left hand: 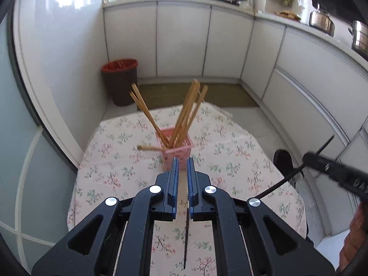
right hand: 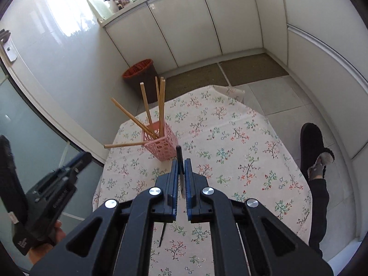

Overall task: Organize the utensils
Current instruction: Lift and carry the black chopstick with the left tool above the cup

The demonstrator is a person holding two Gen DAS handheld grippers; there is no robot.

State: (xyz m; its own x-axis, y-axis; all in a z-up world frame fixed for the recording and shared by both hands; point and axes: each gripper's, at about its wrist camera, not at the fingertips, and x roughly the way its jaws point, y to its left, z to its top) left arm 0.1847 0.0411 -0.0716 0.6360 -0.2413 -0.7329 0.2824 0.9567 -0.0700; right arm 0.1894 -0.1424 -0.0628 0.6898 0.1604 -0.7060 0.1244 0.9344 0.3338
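Note:
A pink lattice basket (left hand: 178, 148) (right hand: 162, 141) stands on the floral tablecloth and holds several wooden chopsticks (left hand: 186, 110) (right hand: 161, 101). One wooden chopstick (left hand: 150, 148) (right hand: 124, 145) lies level, sticking out left from the basket's side. My left gripper (left hand: 182, 163) is just in front of the basket, its jaws nearly closed with a narrow gap and nothing between them. A black chopstick (left hand: 186, 241) lies on the cloth beneath it. My right gripper (right hand: 181, 163) is shut on a black chopstick (right hand: 179, 158), held upright to the right of the basket.
The round table (right hand: 241, 138) has its edges close on all sides. A brown bin with a red liner (left hand: 120, 80) stands on the floor behind. White cabinets (left hand: 184, 39) line the back and right. A black slipper (right hand: 312, 147) is at the table's right.

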